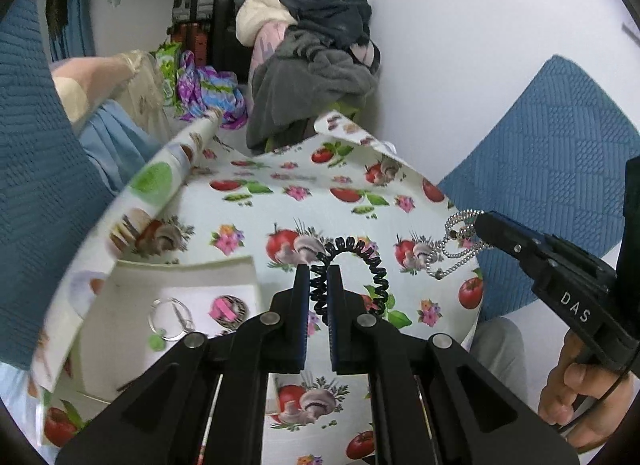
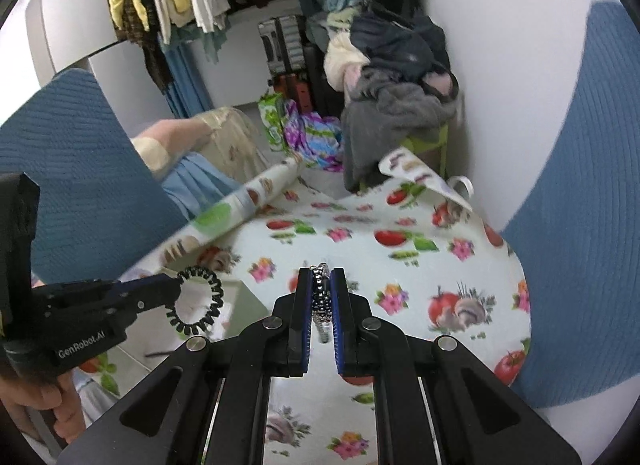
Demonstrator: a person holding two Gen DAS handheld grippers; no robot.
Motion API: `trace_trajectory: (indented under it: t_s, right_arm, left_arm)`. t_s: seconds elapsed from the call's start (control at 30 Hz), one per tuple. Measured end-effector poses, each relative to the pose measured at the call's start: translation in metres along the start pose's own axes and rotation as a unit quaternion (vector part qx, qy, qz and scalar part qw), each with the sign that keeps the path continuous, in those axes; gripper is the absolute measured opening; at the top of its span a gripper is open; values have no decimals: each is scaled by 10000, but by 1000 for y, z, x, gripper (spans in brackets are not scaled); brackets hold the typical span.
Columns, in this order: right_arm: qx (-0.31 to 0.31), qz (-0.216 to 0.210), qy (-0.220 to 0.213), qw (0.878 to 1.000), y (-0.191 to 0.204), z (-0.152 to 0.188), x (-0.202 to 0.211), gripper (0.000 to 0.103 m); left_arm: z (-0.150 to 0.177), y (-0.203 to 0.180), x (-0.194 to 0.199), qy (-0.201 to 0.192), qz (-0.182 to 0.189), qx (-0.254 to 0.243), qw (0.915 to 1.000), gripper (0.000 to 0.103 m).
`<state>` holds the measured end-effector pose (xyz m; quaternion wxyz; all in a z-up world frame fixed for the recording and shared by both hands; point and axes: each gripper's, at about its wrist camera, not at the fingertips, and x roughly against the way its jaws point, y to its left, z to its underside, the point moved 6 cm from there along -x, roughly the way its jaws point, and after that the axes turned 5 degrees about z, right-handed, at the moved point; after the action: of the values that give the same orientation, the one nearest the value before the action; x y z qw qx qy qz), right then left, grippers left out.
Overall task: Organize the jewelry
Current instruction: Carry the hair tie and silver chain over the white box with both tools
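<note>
While your left gripper (image 1: 318, 277) pinches the black coiled spiral bracelet (image 1: 356, 269) above the cloth, the shallow pale square tray (image 1: 120, 329) lies low to its left, nearer this hand; its near edge is cut off. From the right wrist, your right gripper (image 2: 321, 285) clamps the silver beaded chain (image 2: 322, 297) lengthwise between its fingers; the chain's hanging length is hidden.

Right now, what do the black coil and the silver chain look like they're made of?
Black coil: looks like matte plastic or rubber, a spiral-cord loop, pinched in the left hand-held gripper.
Silver chain: probably metal, tiny shiny beads that catch the light, clamped in the right hand-held gripper.
</note>
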<state>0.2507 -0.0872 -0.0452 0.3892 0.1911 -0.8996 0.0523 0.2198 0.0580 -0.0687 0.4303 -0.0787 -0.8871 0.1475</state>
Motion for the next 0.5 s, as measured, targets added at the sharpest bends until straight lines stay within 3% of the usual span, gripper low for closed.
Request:
trace_trajectory:
  t_s: [0.3,0.5]
  right_arm:
    - [179,-310,-325,9988,63,-34,20,7]
    - [278,-431,-359,9980,103,-36,18,7]
  left_arm:
    - [-14,41,46,-316,-179,77,9993,8]
    - [-14,70,65,-423,-271,92,9987,8]
